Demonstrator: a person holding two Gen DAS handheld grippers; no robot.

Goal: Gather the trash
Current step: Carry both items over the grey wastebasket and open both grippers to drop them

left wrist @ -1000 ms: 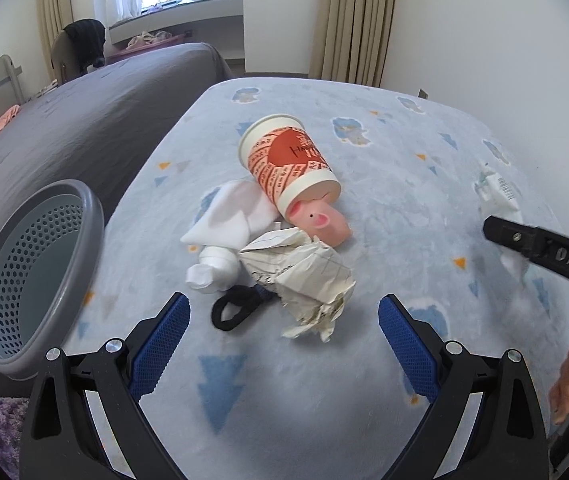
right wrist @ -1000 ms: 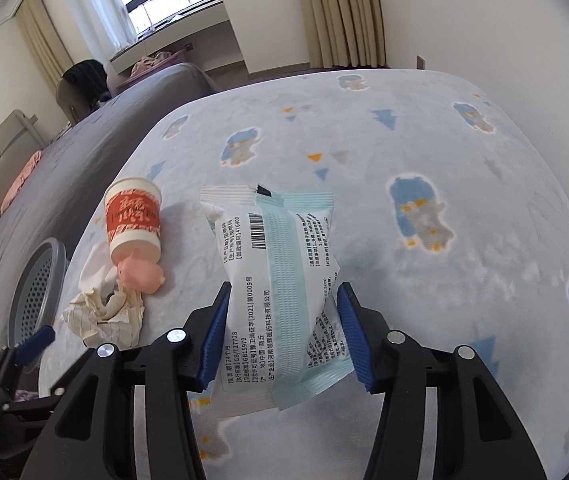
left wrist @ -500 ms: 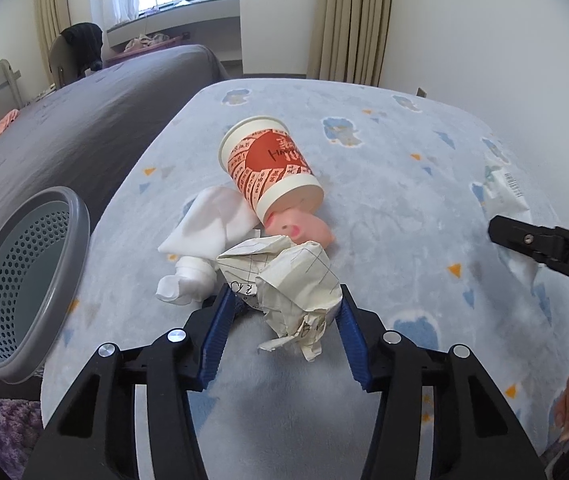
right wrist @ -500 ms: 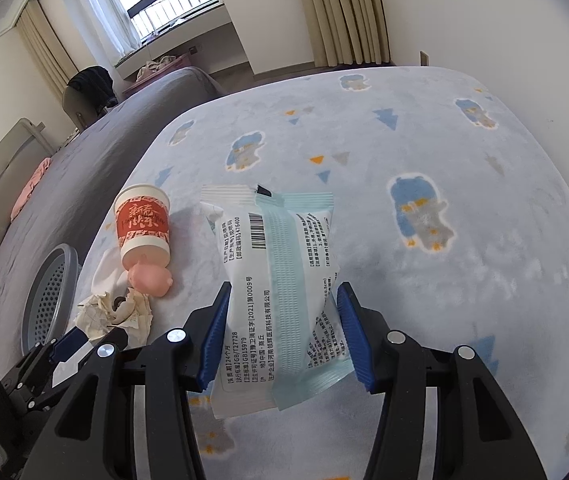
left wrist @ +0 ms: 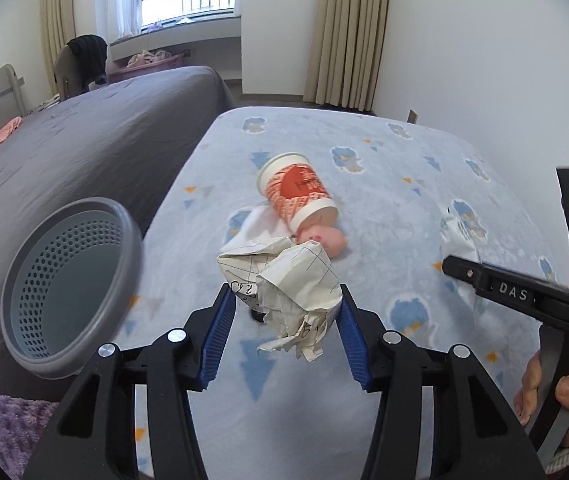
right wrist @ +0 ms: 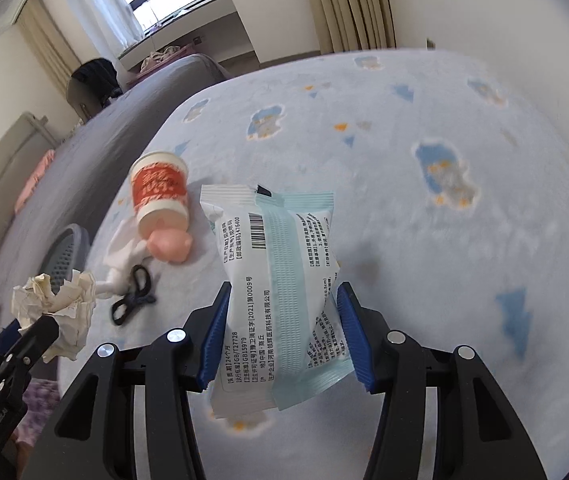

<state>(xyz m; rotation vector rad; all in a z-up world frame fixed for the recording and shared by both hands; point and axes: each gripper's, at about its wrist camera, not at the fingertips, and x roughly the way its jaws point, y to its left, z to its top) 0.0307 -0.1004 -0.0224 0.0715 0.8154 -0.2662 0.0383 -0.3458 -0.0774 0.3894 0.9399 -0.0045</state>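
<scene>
My left gripper (left wrist: 284,312) is shut on a crumpled paper ball (left wrist: 284,280) and holds it above the blue patterned bed; the ball also shows in the right wrist view (right wrist: 58,308). My right gripper (right wrist: 282,320) is shut on a white and pale-green packet (right wrist: 280,292), held above the bed. A grey perforated bin (left wrist: 64,292) stands at the left, beside the bed edge. A red and white paper cup (left wrist: 296,196) lies on its side on the bed, with a pink pig toy (left wrist: 324,240) at its mouth.
A white cloth (right wrist: 124,248), a small white bottle (right wrist: 110,282) and a black hair tie (right wrist: 134,294) lie near the cup. A grey bed (left wrist: 84,140) stands to the left. A purple fluffy thing (left wrist: 0,428) is at the lower left.
My left gripper closed on the crumpled paper ball and lifted it off the bed, toward the bin side. My right gripper kept hold of the packet and shifted slightly.
</scene>
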